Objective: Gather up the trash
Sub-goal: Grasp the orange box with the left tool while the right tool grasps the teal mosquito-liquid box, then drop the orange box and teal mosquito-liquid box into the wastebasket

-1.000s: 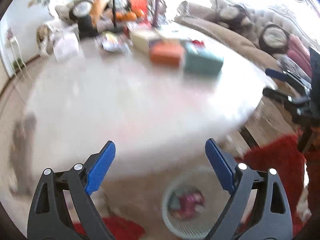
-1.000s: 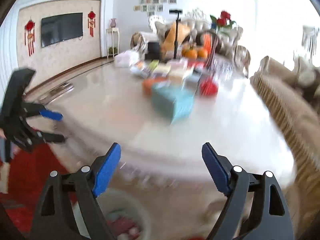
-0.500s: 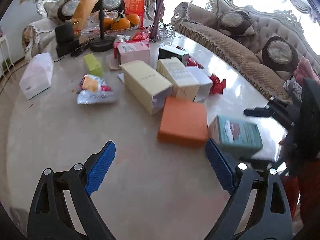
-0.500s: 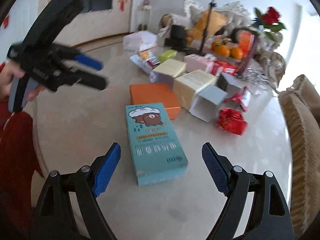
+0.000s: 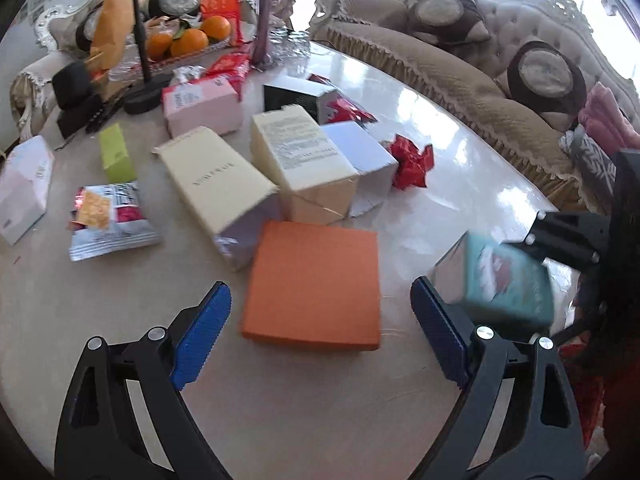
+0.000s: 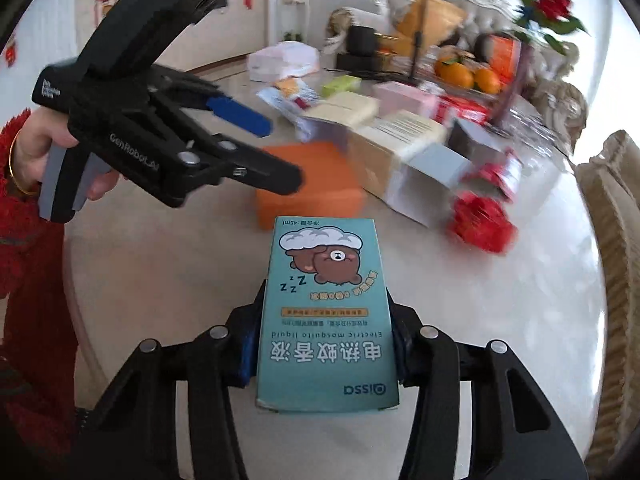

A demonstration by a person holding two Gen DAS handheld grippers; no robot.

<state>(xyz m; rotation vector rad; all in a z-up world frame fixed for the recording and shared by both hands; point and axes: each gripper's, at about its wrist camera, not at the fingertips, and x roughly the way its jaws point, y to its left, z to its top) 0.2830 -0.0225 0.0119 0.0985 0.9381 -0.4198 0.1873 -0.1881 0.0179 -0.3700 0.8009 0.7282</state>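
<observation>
Teal cardboard fills my right view: the mosquito-liquid box [image 6: 326, 316], bear picture up, sits clamped between the blue pads of my right gripper [image 6: 324, 350], both pads pressed flat against its long sides. I cannot tell whether it is resting on the pale stone table [image 6: 500, 320] or lifted off it. Just beyond the box lies the orange box [image 6: 308, 184] — flat on the table, its near edge close to the teal box's far end. Past the orange box are two cream cartons [image 5: 216, 180], side by side, and to their right a crumpled red wrapper [image 5: 412, 162]. Left of the orange box lies a silver snack bag [image 5: 108, 216]. My left gripper [image 5: 320, 340] hovers over the near edge of the orange box with its jaws spread wide and nothing between them; from the left camera the teal box shows blurred at the right of the orange one.
</observation>
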